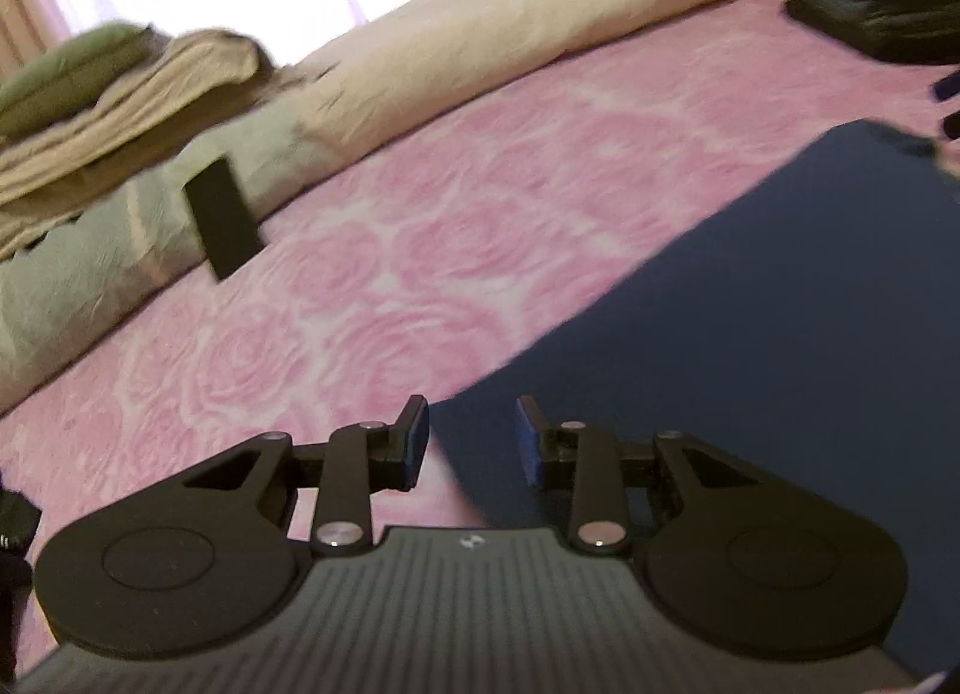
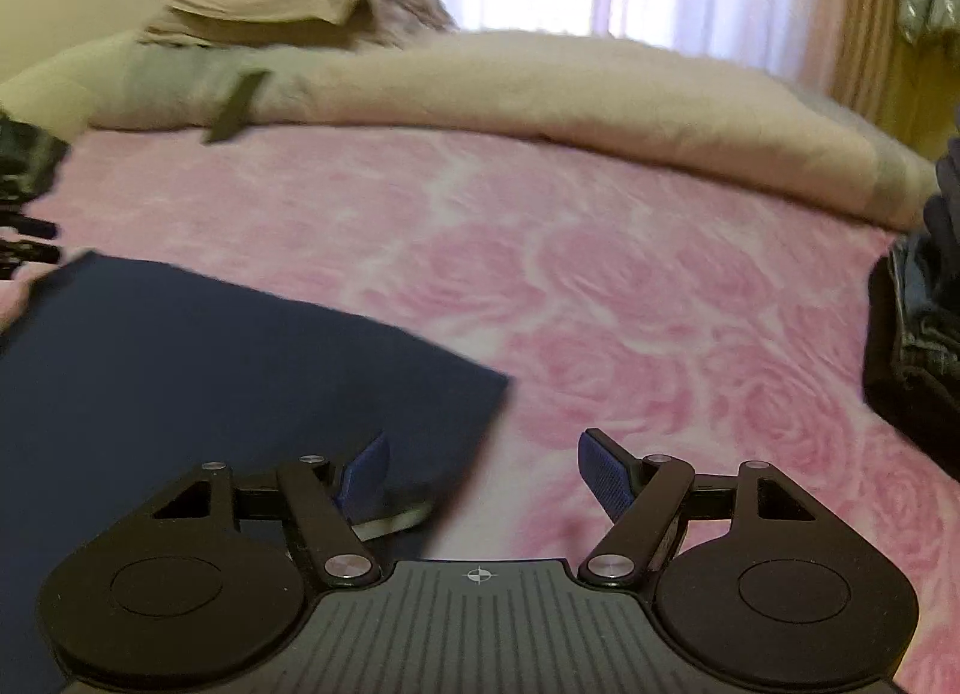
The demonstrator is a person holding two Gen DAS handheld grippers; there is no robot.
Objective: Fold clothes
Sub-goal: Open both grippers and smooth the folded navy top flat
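Note:
A navy blue garment (image 1: 780, 334) lies folded flat on the pink rose-patterned bedspread (image 1: 450, 250). In the left wrist view it fills the right side. My left gripper (image 1: 474, 442) hovers over its left edge, jaws a narrow gap apart, nothing pressed between the blue pads. In the right wrist view the garment (image 2: 210, 370) lies at the left. My right gripper (image 2: 486, 475) stands wide open above its right corner. One finger is over the cloth and the other over the bedspread (image 2: 600, 274). It holds nothing. Both views are blurred by motion.
A long beige pillow (image 2: 540, 87) runs along the far side of the bed. A stack of folded clothes (image 2: 258, 3) with a green cushion on top sits behind it. A flat black object (image 1: 222, 217) leans against the pillow. A dark clothes pile (image 2: 912, 346) lies at the right.

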